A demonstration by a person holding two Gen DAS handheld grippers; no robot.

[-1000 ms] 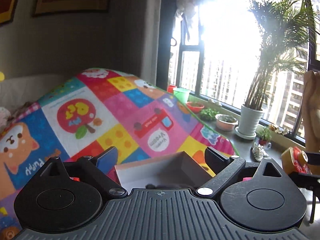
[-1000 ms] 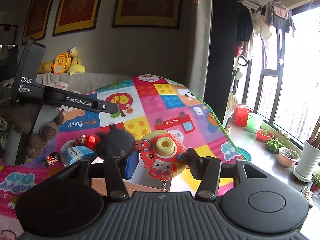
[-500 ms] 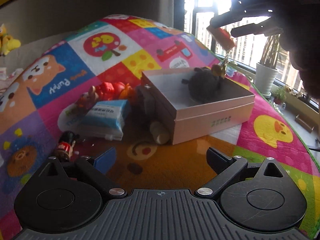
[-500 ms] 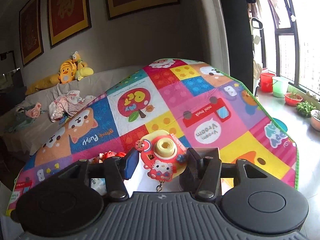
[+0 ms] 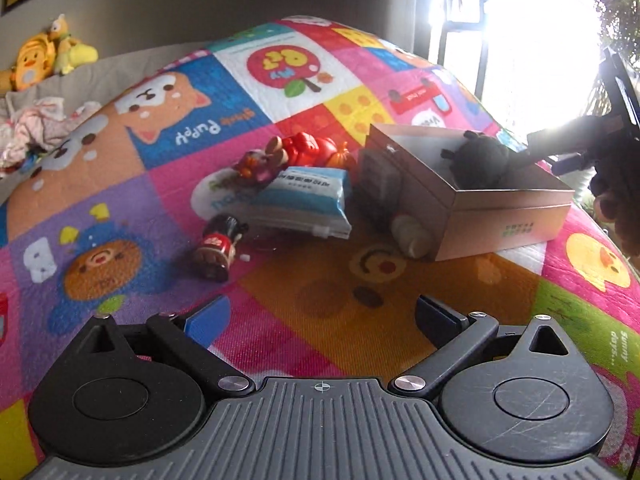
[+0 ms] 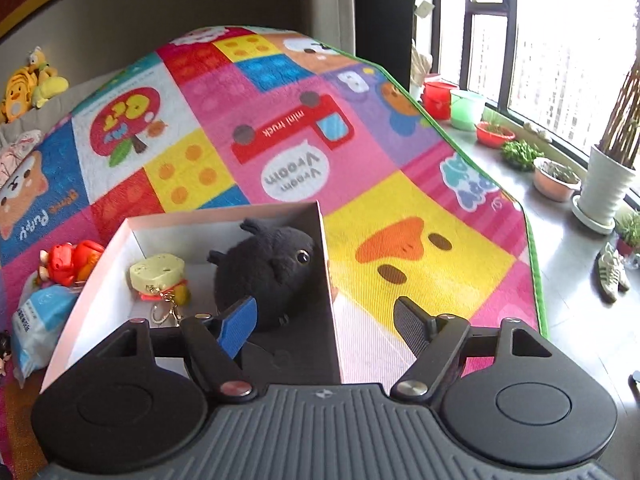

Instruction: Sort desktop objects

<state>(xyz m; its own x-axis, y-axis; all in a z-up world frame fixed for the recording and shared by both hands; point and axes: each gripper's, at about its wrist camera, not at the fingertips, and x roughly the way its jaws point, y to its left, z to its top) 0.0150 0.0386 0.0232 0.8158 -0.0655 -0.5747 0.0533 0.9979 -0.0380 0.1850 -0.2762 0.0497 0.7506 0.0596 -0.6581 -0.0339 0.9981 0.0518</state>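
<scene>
Box (image 6: pixel 120 240) on play mat (image 6: pixel 420 216): black plush (image 6: pixel 264 264) and keychain toy (image 6: pixel 158 272) inside. Right tongs (image 6: pixel 324 326) just opened, empty, straddling the box wall. Left tongs (image 5: pixel 320 314) apart, empty. Risk: withdrawing tongs snag the wall, tipping the box.

1 open box (image 6: pixel 224 216) holds 2 toys; beside it lie 1 tissue pack (image 5: pixel 304 200) and 1 bottle figurine (image 5: pixel 218 246).
</scene>
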